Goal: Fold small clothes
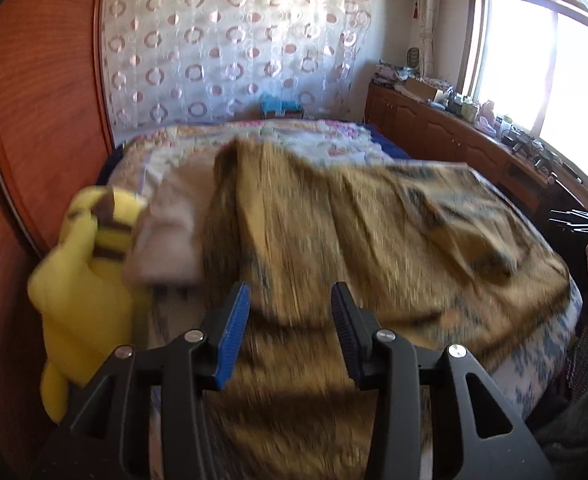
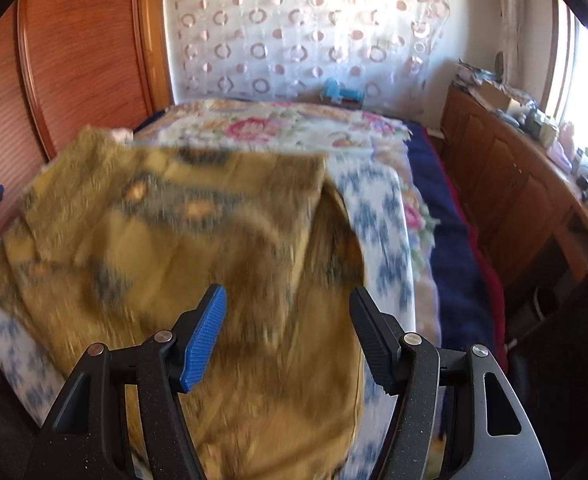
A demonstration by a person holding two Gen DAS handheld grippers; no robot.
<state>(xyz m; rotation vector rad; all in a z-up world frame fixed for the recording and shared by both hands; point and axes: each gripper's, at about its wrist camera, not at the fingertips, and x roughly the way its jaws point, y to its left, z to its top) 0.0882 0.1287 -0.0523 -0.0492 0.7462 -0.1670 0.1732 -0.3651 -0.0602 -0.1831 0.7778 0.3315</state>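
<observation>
Mustard-yellow garment lies spread and rumpled on the bed, covering most of its near half; picture blurred, so its exact shape is hard to read. Left gripper sits over the garment's near edge, jaws apart, nothing pinched. Right gripper likewise over the near edge, jaws spread wider, empty. Yellow plush toy just left of the garment, against the wooden headboard. Judged: cloth laid out, fold not yet started. Next move calls for pinching two near corners together.
</observation>
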